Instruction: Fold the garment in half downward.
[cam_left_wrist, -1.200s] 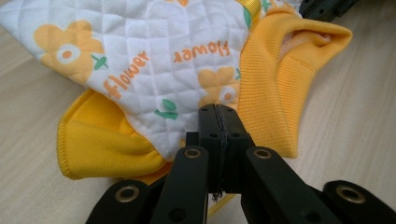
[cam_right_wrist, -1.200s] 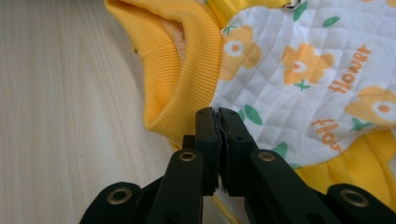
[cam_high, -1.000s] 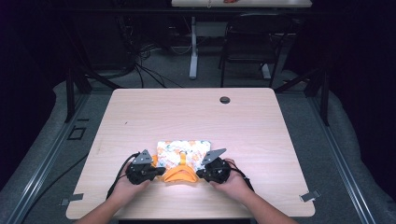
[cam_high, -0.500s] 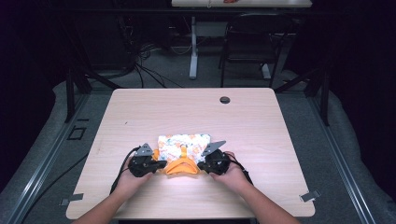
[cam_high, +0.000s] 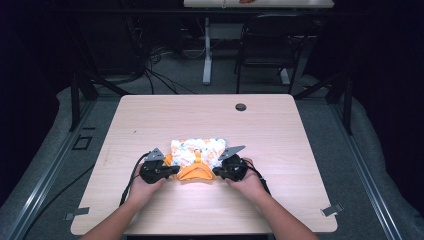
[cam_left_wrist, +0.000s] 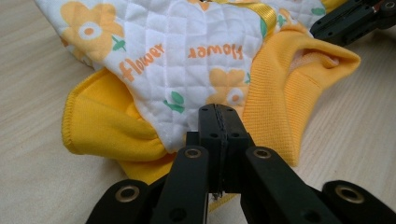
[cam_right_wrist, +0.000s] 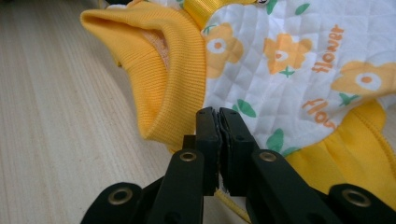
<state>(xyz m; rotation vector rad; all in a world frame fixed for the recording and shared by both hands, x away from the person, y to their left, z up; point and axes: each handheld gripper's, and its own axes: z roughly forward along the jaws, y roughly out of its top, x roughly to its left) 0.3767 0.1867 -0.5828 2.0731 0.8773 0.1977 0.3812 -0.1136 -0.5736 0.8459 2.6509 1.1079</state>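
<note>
On the near half of the pale wooden table (cam_high: 280, 130), a small quilted garment (cam_high: 196, 150) lay spread between the person's two hands. From the high view it read as a white patch with an orange collar (cam_high: 194, 172) bulging toward the person, flanked by the left gripper (cam_high: 170, 170) and the right gripper (cam_high: 218, 172), each carrying a grey three-cornered plate on top. That view did not let the jaws be read; both ends simply met the cloth at the collar's two sides. A dark round grommet (cam_high: 241, 107) sat in the tabletop near the far edge, and a black chair (cam_high: 265, 47) stood on the floor beyond.

The left gripper view supplied the detail: the left gripper (cam_left_wrist: 219, 116) had its jaws pressed together, pinching the garment (cam_left_wrist: 187, 56) at its edge where the white quilting met the yellow ribbed trim (cam_left_wrist: 102, 126). The printed orange flowers and the word "flower" showed upside down there, and the other gripper's black jaws (cam_left_wrist: 355, 18) reached the cloth at the upper right corner.

The right gripper view mirrored this. The right gripper (cam_right_wrist: 218, 119) was likewise closed on the garment (cam_right_wrist: 299, 60), its tips biting the hem just beside the ribbed yellow collar (cam_right_wrist: 159, 60), whose open mouth stood up off the wood grain.
</note>
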